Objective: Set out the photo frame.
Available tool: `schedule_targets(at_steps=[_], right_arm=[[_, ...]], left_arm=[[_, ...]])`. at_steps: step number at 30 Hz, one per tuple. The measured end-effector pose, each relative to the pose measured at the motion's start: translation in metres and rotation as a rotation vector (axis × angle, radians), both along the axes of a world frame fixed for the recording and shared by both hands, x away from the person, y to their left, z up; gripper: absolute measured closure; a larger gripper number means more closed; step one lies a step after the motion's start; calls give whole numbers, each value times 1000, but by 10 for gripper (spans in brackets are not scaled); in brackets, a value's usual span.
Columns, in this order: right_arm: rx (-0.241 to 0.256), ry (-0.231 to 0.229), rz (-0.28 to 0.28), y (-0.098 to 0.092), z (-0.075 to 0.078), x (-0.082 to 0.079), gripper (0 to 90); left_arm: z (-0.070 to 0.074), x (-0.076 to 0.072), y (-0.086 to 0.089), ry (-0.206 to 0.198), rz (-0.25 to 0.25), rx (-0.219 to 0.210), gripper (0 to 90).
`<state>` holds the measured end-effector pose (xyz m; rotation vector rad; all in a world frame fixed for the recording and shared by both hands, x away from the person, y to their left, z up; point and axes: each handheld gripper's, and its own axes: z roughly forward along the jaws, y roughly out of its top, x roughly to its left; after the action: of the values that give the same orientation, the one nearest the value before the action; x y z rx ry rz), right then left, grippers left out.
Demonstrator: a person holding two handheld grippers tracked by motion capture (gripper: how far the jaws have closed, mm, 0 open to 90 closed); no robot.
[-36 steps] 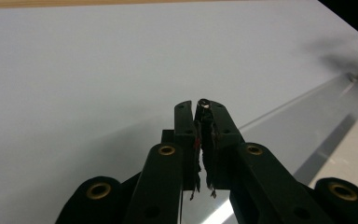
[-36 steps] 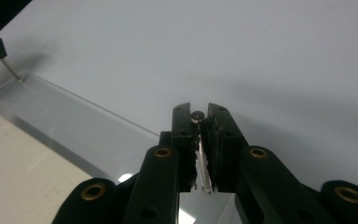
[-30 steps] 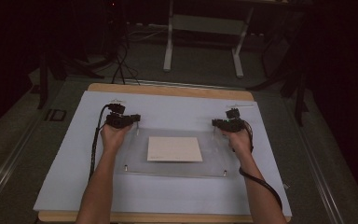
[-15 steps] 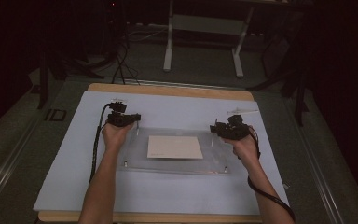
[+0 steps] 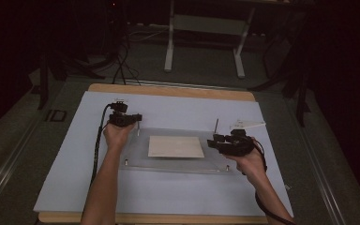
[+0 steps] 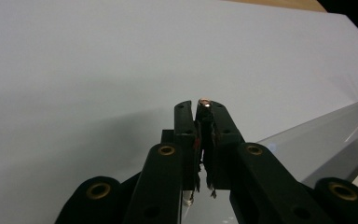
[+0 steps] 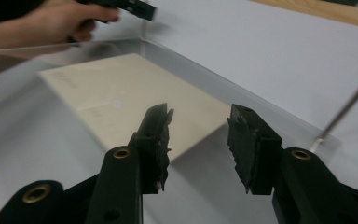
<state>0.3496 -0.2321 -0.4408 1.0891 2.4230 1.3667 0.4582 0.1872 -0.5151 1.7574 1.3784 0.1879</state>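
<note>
Now | left gripper (image 6: 204,140): jaws pinching a corner pin (image 6: 204,101) of the clear plate (image 5: 136,159) | right gripper (image 7: 198,140): jaws spread over plate's near-right side, beige sheet (image 5: 176,146) at centre | step: likely pulling pins | next: right closes on upright pin (image 7: 342,112).

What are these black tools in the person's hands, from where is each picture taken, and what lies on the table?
A person holds a hand-operated two-jaw gripper in each hand. The high view looks down from above; each other picture comes from a camera riding on one gripper. On the white table cover lies a clear plate with upright metal pins at its corners and a beige sheet on it. The left gripper is shut on a corner pin. The right gripper is open above the plate, holding nothing, with another pin nearby.
</note>
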Motion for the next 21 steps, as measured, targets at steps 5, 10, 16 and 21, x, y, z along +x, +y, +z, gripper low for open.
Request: schedule_targets(at_steps=[5, 10, 16, 21], right_arm=[[34, -30, 30, 3, 9, -19, 583], [47, -53, 61, 7, 14, -33, 617], [75, -68, 117, 14, 18, -54, 773], [67, -96, 158, 24, 17, -74, 900]], left_arm=[[-1, 1, 0, 4, 2, -10, 843], [-1, 2, 0, 11, 4, -12, 841], [-1, 2, 0, 13, 11, -17, 840], [-2, 3, -1, 17, 19, -18, 839]])
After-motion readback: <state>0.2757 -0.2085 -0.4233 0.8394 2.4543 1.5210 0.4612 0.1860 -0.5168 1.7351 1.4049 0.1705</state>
